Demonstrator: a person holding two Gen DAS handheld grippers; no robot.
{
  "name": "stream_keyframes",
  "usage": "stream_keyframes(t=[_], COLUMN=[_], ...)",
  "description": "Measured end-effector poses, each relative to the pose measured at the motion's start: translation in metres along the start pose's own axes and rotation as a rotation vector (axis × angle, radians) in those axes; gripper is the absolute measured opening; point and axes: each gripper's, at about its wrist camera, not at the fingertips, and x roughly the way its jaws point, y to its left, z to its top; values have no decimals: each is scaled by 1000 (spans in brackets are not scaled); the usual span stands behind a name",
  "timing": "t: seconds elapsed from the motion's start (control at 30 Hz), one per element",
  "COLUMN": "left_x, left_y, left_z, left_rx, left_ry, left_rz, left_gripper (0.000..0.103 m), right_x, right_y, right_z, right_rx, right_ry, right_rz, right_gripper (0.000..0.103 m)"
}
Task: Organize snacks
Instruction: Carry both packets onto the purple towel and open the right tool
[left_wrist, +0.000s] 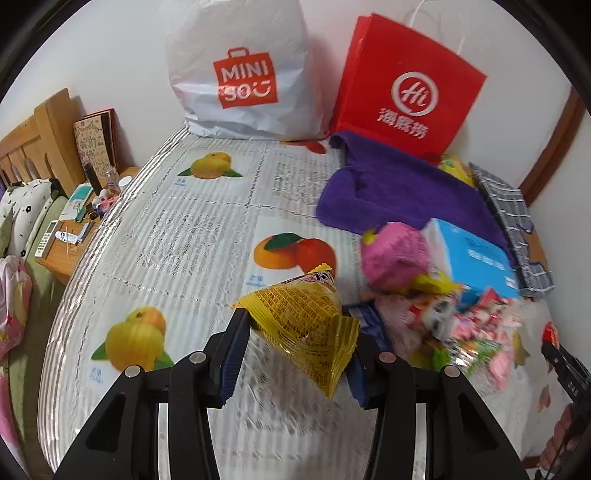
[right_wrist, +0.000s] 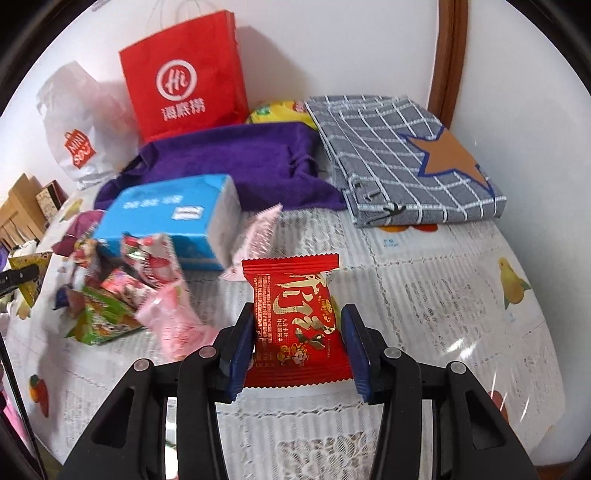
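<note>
My left gripper (left_wrist: 295, 354) is shut on a yellow snack packet (left_wrist: 306, 321) and holds it above the fruit-print tablecloth (left_wrist: 177, 236). My right gripper (right_wrist: 297, 347) is shut on a red snack packet (right_wrist: 295, 325) with gold lettering, held above the tablecloth (right_wrist: 443, 295). A loose pile of small pink, red and green snack packets (right_wrist: 129, 295) lies to the left of the right gripper, in front of a blue tissue pack (right_wrist: 173, 218). The same pile (left_wrist: 472, 332) shows right of the left gripper, with a pink bundle (left_wrist: 395, 254) behind it.
A white MINISO bag (left_wrist: 240, 70) and a red paper bag (left_wrist: 406, 88) stand against the back wall. A purple towel (right_wrist: 236, 162) and a folded grey checked cloth (right_wrist: 399, 155) lie at the back. A cluttered bedside table (left_wrist: 77, 221) is at the left.
</note>
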Motion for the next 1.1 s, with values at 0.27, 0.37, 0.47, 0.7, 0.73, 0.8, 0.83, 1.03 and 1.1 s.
stream_keyframes(t=[0.27, 0.37, 0.47, 0.7, 0.73, 0.8, 0.83, 1.03, 1.1], left_x=[-33, -41, -47, -52, -52, -50, -49, -34, -28], left_y=[-35, -52, -68, -100, -103, -108, -110, -122, -124], left_z=[-6, -4, 0, 19, 23, 32, 37, 69, 79], left_rx=[71, 96, 123, 175, 179, 186, 189, 198, 200], left_ry=[-30, -37, -45, -66, -70, -76, -78, -86, -87], left_rz=[-101, -144, -176, -215, -217, -221, -223, -232, -231], left_gripper=[45, 45, 45, 45, 45, 45, 45, 45, 45], right_x=[-26, -34, -40, -43, -43, -41, -39, -23, -16], right_y=[30, 38, 46, 55, 56, 57, 57, 59, 60], right_z=[8, 14, 23, 45, 49, 59, 66, 102, 112], right_rx=[-45, -52, -60, -73, -76, -80, -82, -83, -79], right_ry=[-22, -43, -60, -87, -91, -97, -99, -118, -121], right_rz=[60, 74, 88, 106, 106, 106, 103, 96, 91], right_gripper=[46, 46, 46, 46, 46, 46, 46, 46, 46])
